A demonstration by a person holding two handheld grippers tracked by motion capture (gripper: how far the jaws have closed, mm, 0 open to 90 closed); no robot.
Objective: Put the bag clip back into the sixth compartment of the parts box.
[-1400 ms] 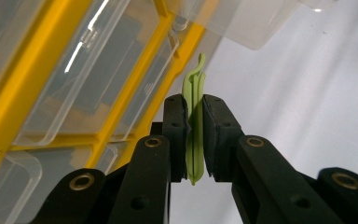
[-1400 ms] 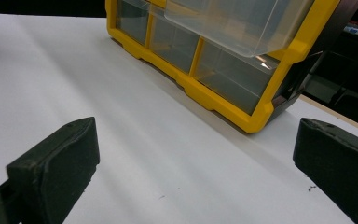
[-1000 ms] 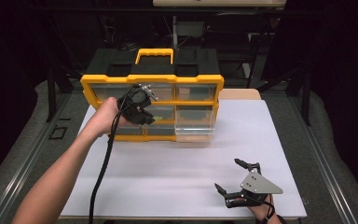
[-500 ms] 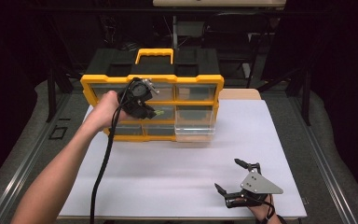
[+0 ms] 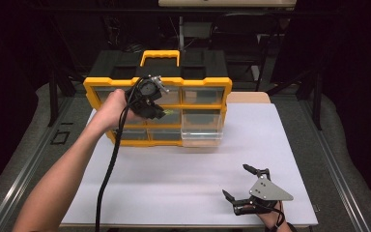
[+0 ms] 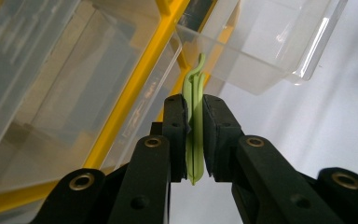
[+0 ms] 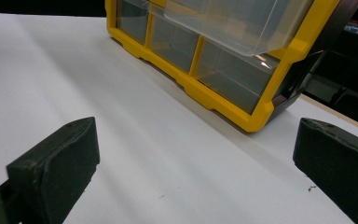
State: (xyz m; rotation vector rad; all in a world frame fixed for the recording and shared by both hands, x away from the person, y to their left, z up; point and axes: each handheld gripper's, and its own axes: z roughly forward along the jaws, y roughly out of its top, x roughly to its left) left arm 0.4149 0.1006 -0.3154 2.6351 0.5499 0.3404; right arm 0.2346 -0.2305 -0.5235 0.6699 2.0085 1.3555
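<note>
- Left hand-held gripper clenched on a green clip, before the yellow drawer organizer at 11 o'clock on the worktop.
- Right hand-held gripper released, at 5 o'clock.

The high view looks forward and down from above the near edge of the white surface, taking in its whole spread. The left gripper view sits very close to the yellow organizer, looking along its jaws at the pulled-out clear drawer. The right gripper view lies low near the surface's near right, facing the far organizer. All three share organizer and drawer.
</note>
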